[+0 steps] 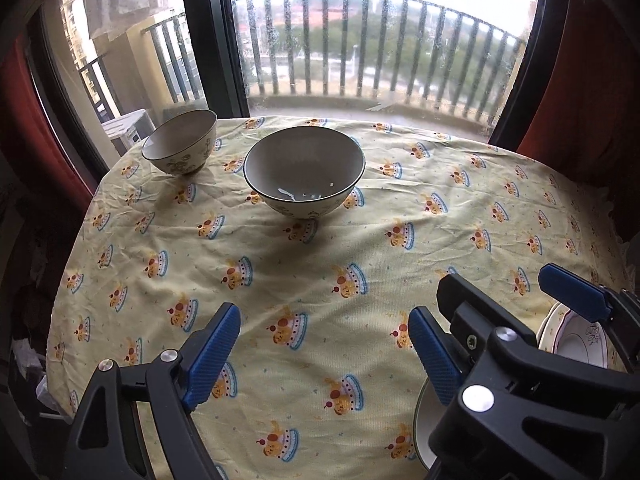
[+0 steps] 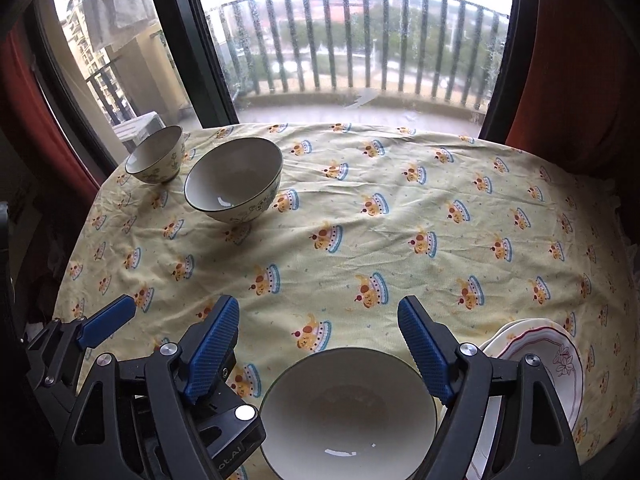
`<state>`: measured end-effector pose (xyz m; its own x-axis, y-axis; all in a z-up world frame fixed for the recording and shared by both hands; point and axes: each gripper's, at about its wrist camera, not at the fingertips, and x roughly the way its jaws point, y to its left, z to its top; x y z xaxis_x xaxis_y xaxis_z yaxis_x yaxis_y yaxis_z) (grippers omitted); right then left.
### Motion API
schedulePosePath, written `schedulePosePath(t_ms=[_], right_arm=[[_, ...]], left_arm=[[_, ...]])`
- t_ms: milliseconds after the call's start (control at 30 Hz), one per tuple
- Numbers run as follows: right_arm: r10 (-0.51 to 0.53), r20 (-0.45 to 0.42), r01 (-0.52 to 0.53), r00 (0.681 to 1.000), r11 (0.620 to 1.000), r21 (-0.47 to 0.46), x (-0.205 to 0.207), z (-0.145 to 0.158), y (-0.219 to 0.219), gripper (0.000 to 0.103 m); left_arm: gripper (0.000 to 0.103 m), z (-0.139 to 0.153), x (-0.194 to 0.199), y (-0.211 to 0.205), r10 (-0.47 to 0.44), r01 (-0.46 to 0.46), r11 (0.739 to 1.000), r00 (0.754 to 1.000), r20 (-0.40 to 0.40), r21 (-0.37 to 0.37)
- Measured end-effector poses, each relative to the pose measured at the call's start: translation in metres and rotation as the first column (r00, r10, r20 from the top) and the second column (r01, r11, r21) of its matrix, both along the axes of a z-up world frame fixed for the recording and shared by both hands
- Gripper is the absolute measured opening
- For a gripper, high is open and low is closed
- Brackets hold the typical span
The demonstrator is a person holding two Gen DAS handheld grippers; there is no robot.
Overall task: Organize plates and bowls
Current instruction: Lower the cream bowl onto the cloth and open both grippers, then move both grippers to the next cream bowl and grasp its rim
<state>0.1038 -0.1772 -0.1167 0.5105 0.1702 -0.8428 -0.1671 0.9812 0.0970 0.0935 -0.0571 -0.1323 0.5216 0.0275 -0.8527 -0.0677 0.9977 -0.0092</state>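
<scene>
The tablecloth (image 1: 320,280) is pale yellow, printed all over with small orange-and-red dogs in blue-rimmed cups. The two far bowls, the smaller bowl (image 1: 182,146) and the larger bowl (image 1: 304,170), are off-white with dark rims and a greenish floral pattern on their outsides, while the near bowl (image 2: 348,412) is plain white inside with a dark rim. The plates (image 2: 560,364) are cream with a thin red scalloped line and a drawn flower, and both grippers are black with ribbed blue pads (image 2: 212,344).

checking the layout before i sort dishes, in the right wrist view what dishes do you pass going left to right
small bowl → medium bowl → large near bowl → stacked plates
</scene>
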Motion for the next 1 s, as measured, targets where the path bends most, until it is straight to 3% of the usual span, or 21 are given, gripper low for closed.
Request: schedulePosePath(t_ms=[333,533,1000], right_arm=[[-0.046,0.049,0.045,0.998,0.999,0.02,0.025,0.014,0.039,0.084],[-0.055,0.048,0.056,0.997,0.998,-0.024,0.049,0.02,0.063,0.084],[-0.149,0.084,0.15,0.985,0.989,-0.013,0.108,0.004,0.092,0.085]], left_arm=[[0.087,0.015,0.033,0.034,-0.07,0.068,0.997,0.996,0.047,0.043],[0.087,0.015,0.059,0.056,-0.107,0.108,0.994,0.993,0.046,-0.019],[0.083,0.0,0.123,0.084,-0.15,0.152,0.988,0.985,0.086,-0.019]])
